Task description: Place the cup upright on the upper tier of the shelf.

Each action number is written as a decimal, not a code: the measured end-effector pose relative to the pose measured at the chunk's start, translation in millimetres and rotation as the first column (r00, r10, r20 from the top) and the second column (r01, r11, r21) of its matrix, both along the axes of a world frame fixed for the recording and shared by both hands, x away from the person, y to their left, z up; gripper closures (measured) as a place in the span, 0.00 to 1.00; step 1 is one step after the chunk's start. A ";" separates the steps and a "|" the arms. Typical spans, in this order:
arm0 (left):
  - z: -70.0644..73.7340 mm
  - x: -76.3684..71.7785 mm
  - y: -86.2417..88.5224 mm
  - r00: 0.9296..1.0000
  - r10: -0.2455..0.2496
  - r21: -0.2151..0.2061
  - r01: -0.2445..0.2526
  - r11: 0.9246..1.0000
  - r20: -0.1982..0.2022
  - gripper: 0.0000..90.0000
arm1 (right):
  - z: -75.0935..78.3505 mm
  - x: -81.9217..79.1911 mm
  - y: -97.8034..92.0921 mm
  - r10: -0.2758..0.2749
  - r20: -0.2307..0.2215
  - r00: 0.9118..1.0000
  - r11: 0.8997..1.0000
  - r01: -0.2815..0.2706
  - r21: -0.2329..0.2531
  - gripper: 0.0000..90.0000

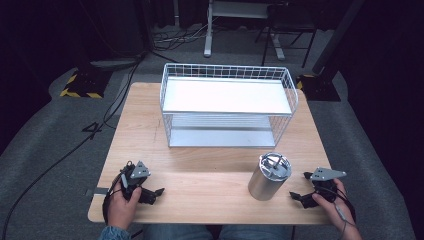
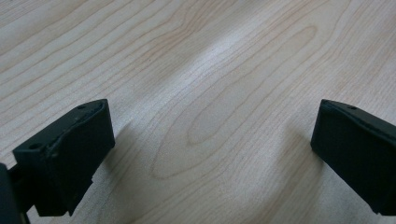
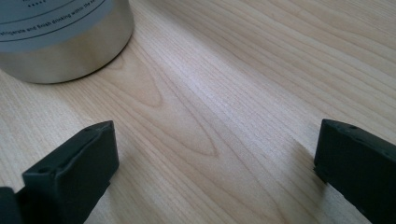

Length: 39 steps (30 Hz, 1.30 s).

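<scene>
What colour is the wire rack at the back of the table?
White; the two-tier wire rack shows best in the high view.

A light wooden desk (image 1: 150,125) stands on grey carpet (image 1: 45,135). Black cables (image 1: 100,120) cross the left; white furniture legs (image 1: 207,35) stand in the dark upper centre.

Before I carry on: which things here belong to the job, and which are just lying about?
Likely in play:
steel canister, upright near right gripper
wire shelf rack
left gripper, open

Just about:
floor cables
desk legs
</scene>
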State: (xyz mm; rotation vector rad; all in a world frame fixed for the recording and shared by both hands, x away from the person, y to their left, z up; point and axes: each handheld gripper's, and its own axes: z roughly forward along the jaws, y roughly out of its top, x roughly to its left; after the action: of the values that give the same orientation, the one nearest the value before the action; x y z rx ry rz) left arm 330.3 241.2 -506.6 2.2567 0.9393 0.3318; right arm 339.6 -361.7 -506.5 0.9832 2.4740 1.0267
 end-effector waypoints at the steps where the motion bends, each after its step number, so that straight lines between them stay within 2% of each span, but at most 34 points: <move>1: 0.0 0.0 0.0 1.000 0.000 0.000 0.000 1.000 0.000 0.00 | 0.0 0.0 0.0 0.000 0.000 1.000 1.000 0.000 0.000 0.00; 23: 0.0 0.8 -1.1 1.000 0.008 -0.001 -0.008 1.000 0.001 0.00 | 0.1 0.0 0.1 0.000 -0.001 1.000 1.000 0.000 0.003 0.00; 29: 0.0 0.8 -1.1 1.000 0.008 -0.001 -0.008 1.000 0.001 0.00 | 0.9 -0.5 -0.9 -0.015 -0.003 1.000 1.000 0.015 0.025 0.00; 39: -0.1 1.4 -1.8 1.000 0.014 -0.002 -0.014 1.000 0.001 0.00 | 28.2 -12.2 0.0 0.005 0.057 0.998 0.996 -0.009 0.086 0.00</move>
State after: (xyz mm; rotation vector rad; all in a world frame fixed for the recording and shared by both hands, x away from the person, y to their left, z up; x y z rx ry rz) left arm 331.7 239.4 -506.7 2.2491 0.9544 0.3379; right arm 327.4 -361.7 -478.3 0.9578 2.4074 1.1556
